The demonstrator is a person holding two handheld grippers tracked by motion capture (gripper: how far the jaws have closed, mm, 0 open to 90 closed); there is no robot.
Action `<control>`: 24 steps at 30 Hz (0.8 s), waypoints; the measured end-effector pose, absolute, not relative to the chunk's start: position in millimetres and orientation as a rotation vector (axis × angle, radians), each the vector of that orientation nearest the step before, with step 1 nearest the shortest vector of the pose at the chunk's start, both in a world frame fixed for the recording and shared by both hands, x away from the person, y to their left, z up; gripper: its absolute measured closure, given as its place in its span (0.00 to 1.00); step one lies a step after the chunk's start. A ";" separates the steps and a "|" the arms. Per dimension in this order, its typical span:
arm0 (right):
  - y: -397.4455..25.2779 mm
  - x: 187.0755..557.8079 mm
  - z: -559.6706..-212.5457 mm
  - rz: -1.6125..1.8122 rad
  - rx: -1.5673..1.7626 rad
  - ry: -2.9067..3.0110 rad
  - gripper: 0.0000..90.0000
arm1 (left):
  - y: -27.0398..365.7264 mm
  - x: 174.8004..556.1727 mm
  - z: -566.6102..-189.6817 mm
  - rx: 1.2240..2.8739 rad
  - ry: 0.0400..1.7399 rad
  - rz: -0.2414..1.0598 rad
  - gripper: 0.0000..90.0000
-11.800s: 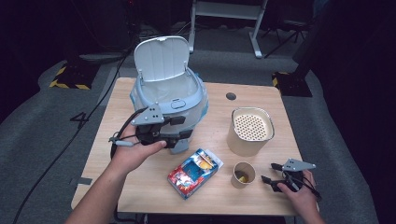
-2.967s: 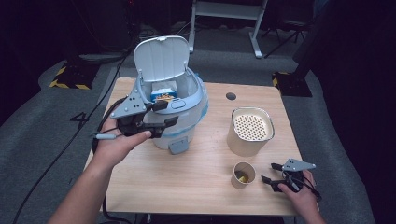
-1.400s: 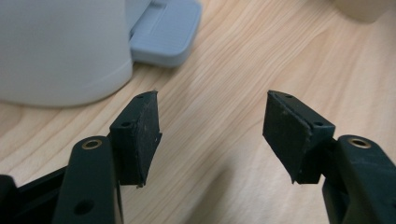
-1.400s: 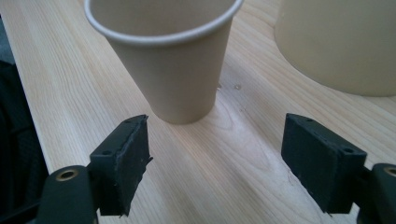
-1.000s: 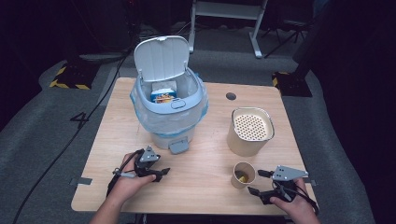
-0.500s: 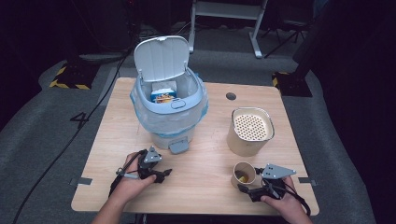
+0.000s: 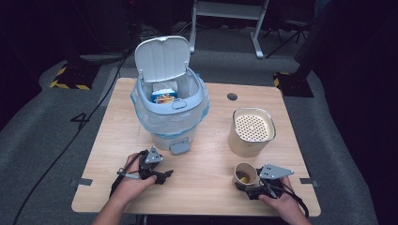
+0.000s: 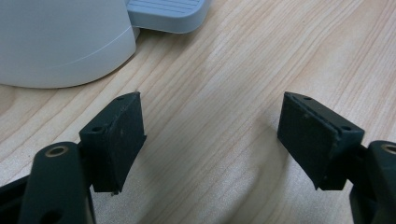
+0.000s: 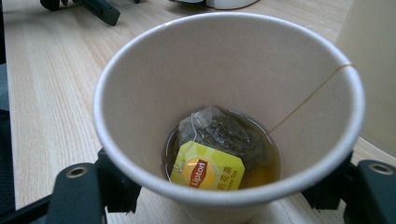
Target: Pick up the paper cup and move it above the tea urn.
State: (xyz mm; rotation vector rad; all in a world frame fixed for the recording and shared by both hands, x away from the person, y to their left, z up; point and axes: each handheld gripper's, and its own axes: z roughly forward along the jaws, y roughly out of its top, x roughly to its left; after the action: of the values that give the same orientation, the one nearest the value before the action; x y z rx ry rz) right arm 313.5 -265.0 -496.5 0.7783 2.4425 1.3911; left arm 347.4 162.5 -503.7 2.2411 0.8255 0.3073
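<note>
paper cup (image 9: 224,93) base hidden by jaws

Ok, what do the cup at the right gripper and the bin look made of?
Cup: matte off-white paper, going by its rolled rim and thin wall. Bin: smooth grey-blue and white plastic, judging by its moulded hinged lid; a thin clear liner, probably plastic film, folds over its rim.
</note>
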 end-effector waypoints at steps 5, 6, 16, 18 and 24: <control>-266.7 315.5 -493.0 1.377 0.767 2.477 0.32 | 162.2 347.5 -503.8 2.240 0.829 0.306 0.25; -266.7 315.5 -493.0 1.377 0.767 2.477 0.32 | 162.1 347.9 -503.8 2.244 0.826 0.310 0.25; -269.9 318.6 -466.8 1.421 0.720 2.456 0.32 | 158.4 348.5 -504.3 2.256 0.823 0.299 0.15; -270.7 319.7 -462.9 1.424 0.713 2.457 0.32 | 157.0 349.1 -504.5 2.266 0.818 0.298 0.14; -275.4 325.9 -444.1 1.419 0.693 2.476 0.33 | 152.8 350.0 -505.2 2.313 0.783 0.274 0.00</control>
State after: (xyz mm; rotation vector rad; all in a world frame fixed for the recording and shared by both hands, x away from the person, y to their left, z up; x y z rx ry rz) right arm 325.9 -275.4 -444.1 0.6933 2.4759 1.4187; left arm 350.0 152.8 -505.2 2.3129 0.7832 0.2739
